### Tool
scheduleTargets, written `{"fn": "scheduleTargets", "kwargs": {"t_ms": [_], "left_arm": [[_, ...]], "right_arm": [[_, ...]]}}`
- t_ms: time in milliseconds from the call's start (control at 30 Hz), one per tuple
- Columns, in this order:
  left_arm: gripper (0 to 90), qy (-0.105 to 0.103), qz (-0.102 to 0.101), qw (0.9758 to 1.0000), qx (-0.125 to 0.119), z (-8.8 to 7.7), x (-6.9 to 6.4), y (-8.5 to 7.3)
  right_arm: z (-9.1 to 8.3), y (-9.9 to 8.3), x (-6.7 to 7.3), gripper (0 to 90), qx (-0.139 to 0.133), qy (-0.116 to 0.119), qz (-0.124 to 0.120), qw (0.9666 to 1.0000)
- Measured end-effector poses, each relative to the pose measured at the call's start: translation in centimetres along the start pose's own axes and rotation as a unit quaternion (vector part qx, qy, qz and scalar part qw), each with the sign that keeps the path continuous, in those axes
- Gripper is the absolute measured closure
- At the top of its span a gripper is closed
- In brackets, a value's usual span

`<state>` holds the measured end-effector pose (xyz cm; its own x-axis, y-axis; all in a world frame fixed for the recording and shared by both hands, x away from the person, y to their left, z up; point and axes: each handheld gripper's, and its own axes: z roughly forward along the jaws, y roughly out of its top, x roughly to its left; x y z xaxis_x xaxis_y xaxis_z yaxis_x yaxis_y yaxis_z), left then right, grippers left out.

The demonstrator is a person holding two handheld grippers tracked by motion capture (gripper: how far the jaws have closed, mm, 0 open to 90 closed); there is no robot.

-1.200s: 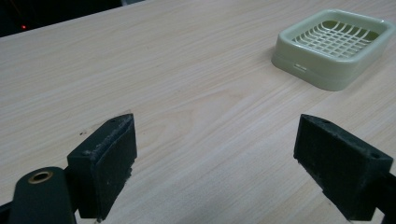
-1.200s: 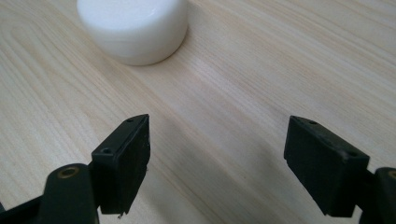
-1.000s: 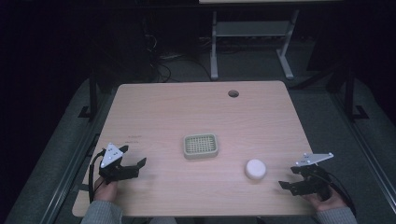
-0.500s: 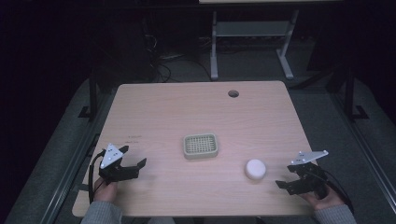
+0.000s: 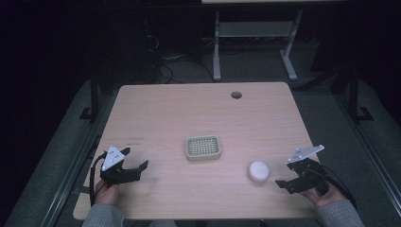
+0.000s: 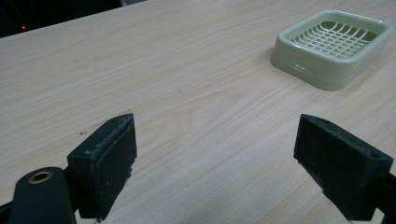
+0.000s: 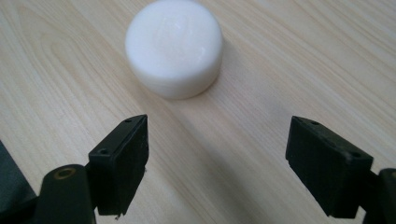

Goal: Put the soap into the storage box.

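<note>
Right hand-held gripper (image 5: 286, 177) wide open and empty near the desk's (image 5: 189, 113) front right corner, white round soap (image 5: 258, 171) just ahead of it, left hand-held gripper (image 5: 137, 169) open, empty, front left, green soap dish (image 5: 203, 147) mid-desk

Table (image 5: 189, 113): pale wood-grain laminate, smooth, matt. Soap dish (image 6: 332, 46): pale green moulded plastic, slight sheen, grid insert. White puck (image 7: 174, 46): smooth, waxy-looking, soft satin finish, faint embossing on top. Right gripper (image 7: 217, 165) and left gripper (image 6: 215, 163) pads: black, matt, finely textured, rubbery look
</note>
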<state>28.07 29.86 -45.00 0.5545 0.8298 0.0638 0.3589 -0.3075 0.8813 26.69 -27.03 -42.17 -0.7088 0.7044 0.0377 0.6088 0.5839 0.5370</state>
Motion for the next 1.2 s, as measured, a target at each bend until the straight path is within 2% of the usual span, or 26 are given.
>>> {"fn": "scheduleTargets", "kwargs": {"t_ms": [633, 1200], "left_arm": [[12.8, 0.0, -0.004, 1.0, -0.001, -0.1, 0.1, 0.0], [12.8, 0.0, -0.008, 1.0, -0.005, -0.1, 0.2, 0.0]], "right_arm": [[0.8, 3.3, 1.0, 18.4, 0.043, 0.01, -0.042, 0.9982], [1.3, 5.0, 1.4, 17.8, 0.069, 0.016, -0.05, 0.9962]]}}
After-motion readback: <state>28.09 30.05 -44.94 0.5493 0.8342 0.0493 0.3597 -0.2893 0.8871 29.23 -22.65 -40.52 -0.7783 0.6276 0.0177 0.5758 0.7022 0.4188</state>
